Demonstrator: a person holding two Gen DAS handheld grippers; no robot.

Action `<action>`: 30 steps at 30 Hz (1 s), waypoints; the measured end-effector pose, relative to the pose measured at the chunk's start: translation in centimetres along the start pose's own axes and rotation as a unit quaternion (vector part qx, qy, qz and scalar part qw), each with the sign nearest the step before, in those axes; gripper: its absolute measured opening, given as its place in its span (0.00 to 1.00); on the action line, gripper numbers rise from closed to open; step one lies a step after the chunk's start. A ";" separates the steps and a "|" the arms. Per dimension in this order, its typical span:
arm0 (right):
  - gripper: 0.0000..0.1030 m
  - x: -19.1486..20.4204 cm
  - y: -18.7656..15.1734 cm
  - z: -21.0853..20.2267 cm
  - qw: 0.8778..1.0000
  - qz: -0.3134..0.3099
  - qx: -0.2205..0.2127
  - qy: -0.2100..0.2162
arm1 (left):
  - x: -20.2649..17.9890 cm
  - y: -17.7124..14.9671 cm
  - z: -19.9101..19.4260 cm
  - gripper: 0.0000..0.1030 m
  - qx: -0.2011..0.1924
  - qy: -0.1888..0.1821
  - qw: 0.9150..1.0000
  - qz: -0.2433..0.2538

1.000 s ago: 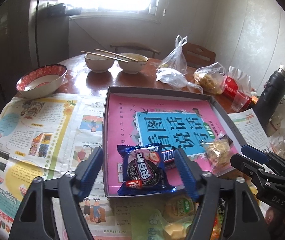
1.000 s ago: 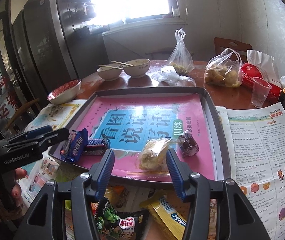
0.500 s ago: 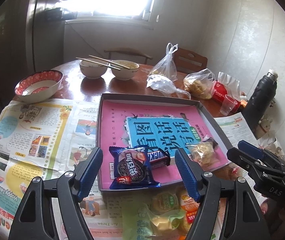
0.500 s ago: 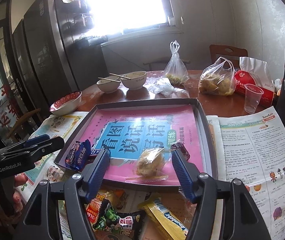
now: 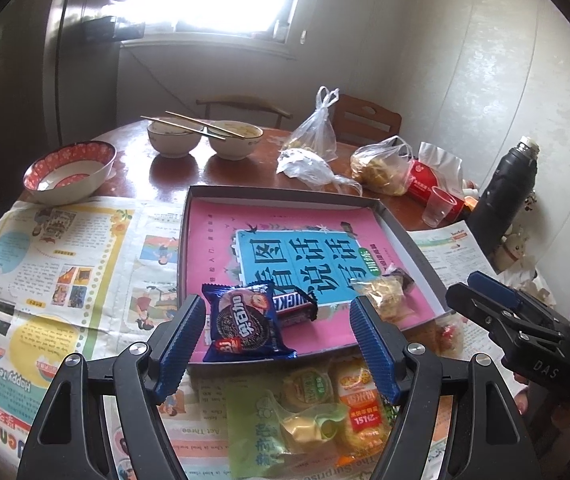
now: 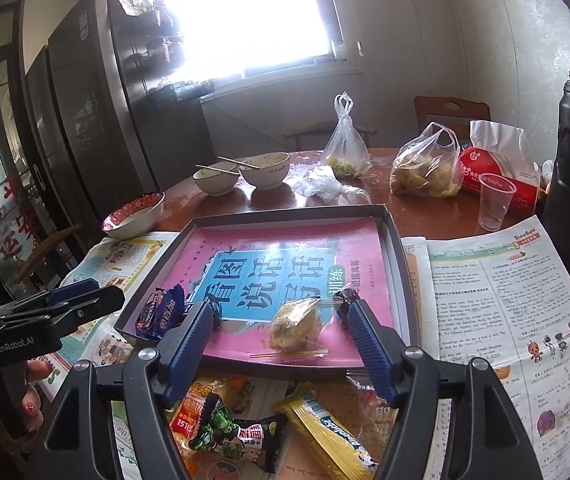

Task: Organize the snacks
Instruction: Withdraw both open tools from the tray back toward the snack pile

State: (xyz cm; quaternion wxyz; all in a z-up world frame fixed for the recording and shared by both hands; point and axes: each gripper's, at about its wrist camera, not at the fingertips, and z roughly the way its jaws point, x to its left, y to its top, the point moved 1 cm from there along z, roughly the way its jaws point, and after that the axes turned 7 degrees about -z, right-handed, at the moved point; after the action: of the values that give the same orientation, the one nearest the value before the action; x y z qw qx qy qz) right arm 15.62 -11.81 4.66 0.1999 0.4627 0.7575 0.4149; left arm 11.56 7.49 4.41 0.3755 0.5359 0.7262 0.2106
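Four wrapped snacks already lie along the near edge of the shallow tray (image 5: pixel 285 196): a blue cookie pack (image 5: pixel 243 322), a chocolate bar (image 5: pixel 295 306) partly under it, a clear-wrapped pastry (image 6: pixel 295 326) and a small dark sweet (image 6: pixel 345 298). Loose packets (image 6: pixel 229 424) wait on the newspaper (image 5: pixel 45 264) at the near side of the tabletop. Both tools stand apart and empty; the left tool (image 5: pixel 277 344) hovers over the cookie pack, and the jaws of the right tool (image 6: pixel 281 344) are opening above the pastry, with nothing pressed between the pads. All packets look light, soft and crinkly, their film probably slippery; a grip across the filled middle seems safest, gentle for the crumbly pastry. Far tray space is free; its low rim must be cleared.
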 end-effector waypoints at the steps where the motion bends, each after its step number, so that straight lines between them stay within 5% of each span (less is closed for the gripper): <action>1: 0.68 0.0 0.0 -0.1 1.000 0.000 -0.001 0.000 | -0.1 -0.1 -0.1 0.74 0.001 0.000 1.000 0.002; 30: 0.69 1.7 -1.2 -1.6 0.999 -0.040 0.011 0.008 | 0.1 -1.8 -0.9 0.74 0.031 -0.002 0.999 0.010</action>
State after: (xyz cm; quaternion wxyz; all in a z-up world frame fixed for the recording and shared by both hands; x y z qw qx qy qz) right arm 13.04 -11.32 4.76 0.2050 0.4306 0.7815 0.4022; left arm 9.77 7.04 3.68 0.3583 0.5548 0.7264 0.1900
